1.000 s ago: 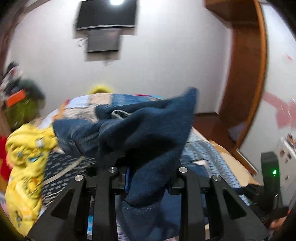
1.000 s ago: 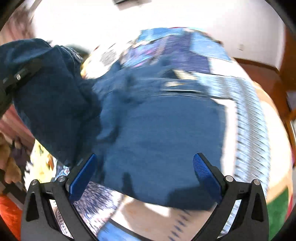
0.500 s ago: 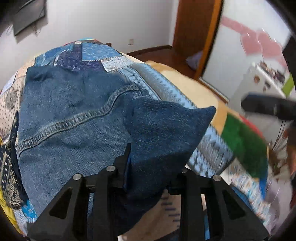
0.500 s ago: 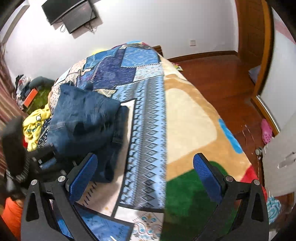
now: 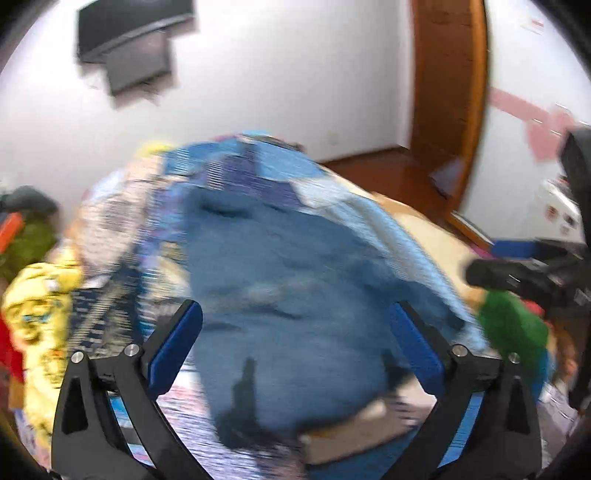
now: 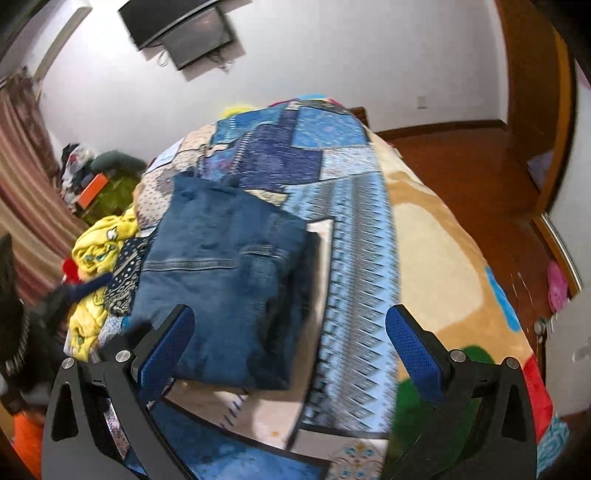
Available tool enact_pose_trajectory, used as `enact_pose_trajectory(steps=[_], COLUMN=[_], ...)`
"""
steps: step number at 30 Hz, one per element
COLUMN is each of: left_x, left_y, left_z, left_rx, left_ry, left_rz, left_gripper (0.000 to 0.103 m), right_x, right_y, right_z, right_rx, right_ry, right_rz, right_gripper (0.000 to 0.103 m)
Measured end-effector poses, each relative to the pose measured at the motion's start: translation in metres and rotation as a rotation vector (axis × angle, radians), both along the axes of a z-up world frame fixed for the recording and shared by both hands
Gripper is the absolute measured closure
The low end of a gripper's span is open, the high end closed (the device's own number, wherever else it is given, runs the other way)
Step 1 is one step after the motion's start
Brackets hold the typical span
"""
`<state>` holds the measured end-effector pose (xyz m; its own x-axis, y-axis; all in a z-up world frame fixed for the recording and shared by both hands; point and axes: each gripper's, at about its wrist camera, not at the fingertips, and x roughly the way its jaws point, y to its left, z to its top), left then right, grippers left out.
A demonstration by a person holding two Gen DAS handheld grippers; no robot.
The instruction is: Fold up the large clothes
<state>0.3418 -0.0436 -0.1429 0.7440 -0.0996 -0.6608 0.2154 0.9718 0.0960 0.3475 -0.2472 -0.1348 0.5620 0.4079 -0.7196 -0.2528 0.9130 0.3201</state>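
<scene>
A pair of blue denim jeans (image 6: 225,280) lies folded into a rough rectangle on the patchwork blanket (image 6: 424,251) covering the bed. In the left wrist view the jeans (image 5: 291,295) are blurred and lie straight ahead. My left gripper (image 5: 295,343) is open and empty just above the near end of the jeans. My right gripper (image 6: 291,339) is open and empty, hovering over the near right part of the jeans. The right gripper also shows at the right edge of the left wrist view (image 5: 532,277).
A yellow printed garment (image 6: 99,251) and a dotted dark cloth (image 6: 125,273) lie left of the jeans. A wall screen (image 6: 181,26) hangs at the back. Wood floor (image 6: 472,166) and a doorway are to the right. A striped curtain (image 6: 22,206) hangs at left.
My left gripper has let go of the jeans fold it held and now stands open. The folded flap lies flat on the jeans. My right gripper stayed open and came closer.
</scene>
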Motion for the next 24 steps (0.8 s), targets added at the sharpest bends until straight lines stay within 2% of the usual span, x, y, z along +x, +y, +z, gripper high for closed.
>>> enact_pose_trajectory(steps=[2,5,7,10,14,19,22,24], left_x=[0.008,0.016,0.019,0.021,0.018,0.016,0.018,0.023], left_y=[0.025,0.057,0.072,0.088,0.098,0.102,0.102,0.102], left_z=[-0.003,-0.022,-0.036,-0.069,-0.088,-0.089,-0.083,-0.071], left_rx=[0.017,-0.004,-0.024,-0.004,-0.121,-0.163,-0.147,-0.132], left_ry=[-0.002,0.053,0.090,0.174,0.207,0.226,0.256,0.239], left_rz=[0.072,0.148,0.166,0.196,0.163,0.148,0.139,0.131], left_gripper=[0.001,0.001,0.001,0.000,0.000,0.000,0.000,0.000], right_x=[0.002,0.008,0.015,0.023,0.025,0.013,0.013,0.015], right_y=[0.010,0.023,0.027,0.026,0.009,0.003,0.007,0.013], right_z=[-0.002,-0.015,-0.032,-0.060,-0.100,-0.099,-0.084,-0.073], right_rx=[0.000,-0.018,-0.037,-0.074,-0.042,-0.042,-0.074,-0.084], right_ry=[-0.008,0.010,0.053,0.133,0.245,0.236,0.226,0.194], right_rz=[0.018,0.028,0.026,0.010,0.000,0.012,0.041,0.074], right_gripper=[0.000,0.000,0.000,0.000,0.000,0.000,0.000,0.000])
